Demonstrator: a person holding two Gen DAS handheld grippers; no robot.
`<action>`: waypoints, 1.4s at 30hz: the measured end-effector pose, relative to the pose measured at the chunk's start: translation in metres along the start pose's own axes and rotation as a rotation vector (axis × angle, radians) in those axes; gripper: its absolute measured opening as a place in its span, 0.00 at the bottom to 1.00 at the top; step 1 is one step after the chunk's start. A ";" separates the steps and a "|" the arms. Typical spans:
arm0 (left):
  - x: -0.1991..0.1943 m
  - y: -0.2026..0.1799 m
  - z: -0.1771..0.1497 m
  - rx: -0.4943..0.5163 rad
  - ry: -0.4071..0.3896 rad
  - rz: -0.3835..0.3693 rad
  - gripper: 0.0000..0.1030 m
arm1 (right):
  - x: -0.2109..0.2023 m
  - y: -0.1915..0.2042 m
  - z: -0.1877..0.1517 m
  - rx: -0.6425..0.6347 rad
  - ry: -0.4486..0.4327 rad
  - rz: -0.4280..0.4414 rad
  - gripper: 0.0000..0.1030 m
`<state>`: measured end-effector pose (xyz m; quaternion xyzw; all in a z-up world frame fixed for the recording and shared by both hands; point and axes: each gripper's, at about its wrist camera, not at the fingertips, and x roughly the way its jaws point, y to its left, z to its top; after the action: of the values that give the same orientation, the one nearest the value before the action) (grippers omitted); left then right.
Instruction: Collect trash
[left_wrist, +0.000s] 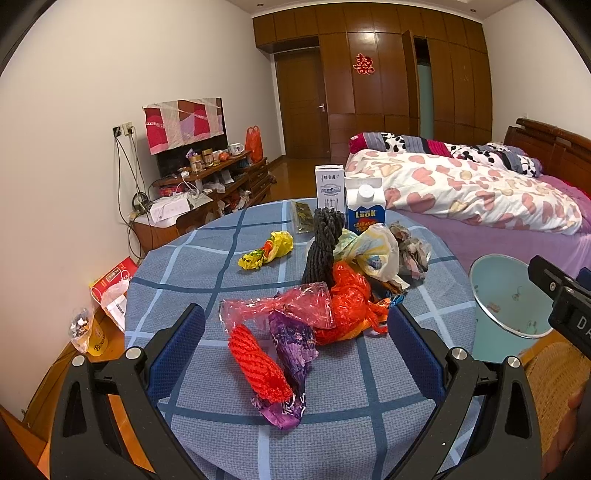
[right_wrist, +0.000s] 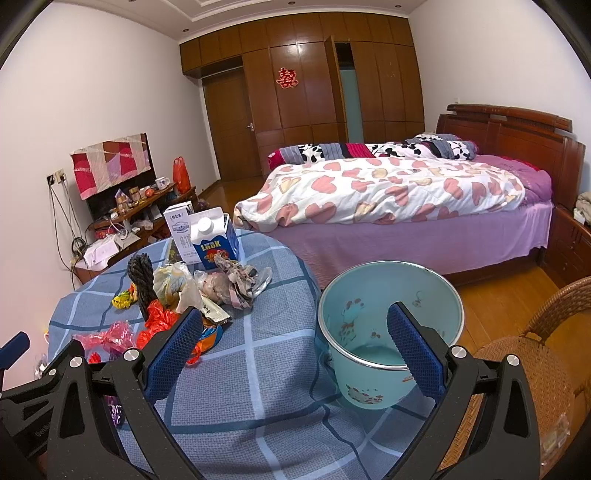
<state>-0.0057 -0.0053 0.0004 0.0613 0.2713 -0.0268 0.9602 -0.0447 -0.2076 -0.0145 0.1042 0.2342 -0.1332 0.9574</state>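
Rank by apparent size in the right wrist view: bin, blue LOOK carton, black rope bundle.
1. Bin, clearly largest, though it is also nearest the camera.
2. Blue LOOK carton.
3. Black rope bundle, close to the carton in extent; that pair is unsure.

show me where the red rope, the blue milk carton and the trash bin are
red rope (left_wrist: 258, 363), left wrist view, on the middle of the coiled bundle.
blue milk carton (right_wrist: 216, 248), right wrist view, on its front printed face.
trash bin (right_wrist: 384, 389), right wrist view, on its outer front wall below the rim.

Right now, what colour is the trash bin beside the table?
Light blue-green, with small cartoon prints; the bin shows best in the right wrist view.
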 end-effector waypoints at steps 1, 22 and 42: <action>0.000 0.000 0.000 0.001 0.000 0.001 0.94 | 0.000 0.000 0.000 0.001 0.000 0.000 0.95; 0.003 0.002 -0.003 0.008 0.014 0.013 0.94 | 0.001 0.003 -0.001 0.000 0.001 0.000 0.95; 0.015 0.008 -0.009 0.003 0.039 0.019 0.94 | 0.008 0.011 -0.012 -0.025 -0.021 0.021 0.95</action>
<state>0.0028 0.0033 -0.0144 0.0656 0.2895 -0.0170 0.9548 -0.0390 -0.1958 -0.0271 0.0935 0.2244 -0.1212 0.9624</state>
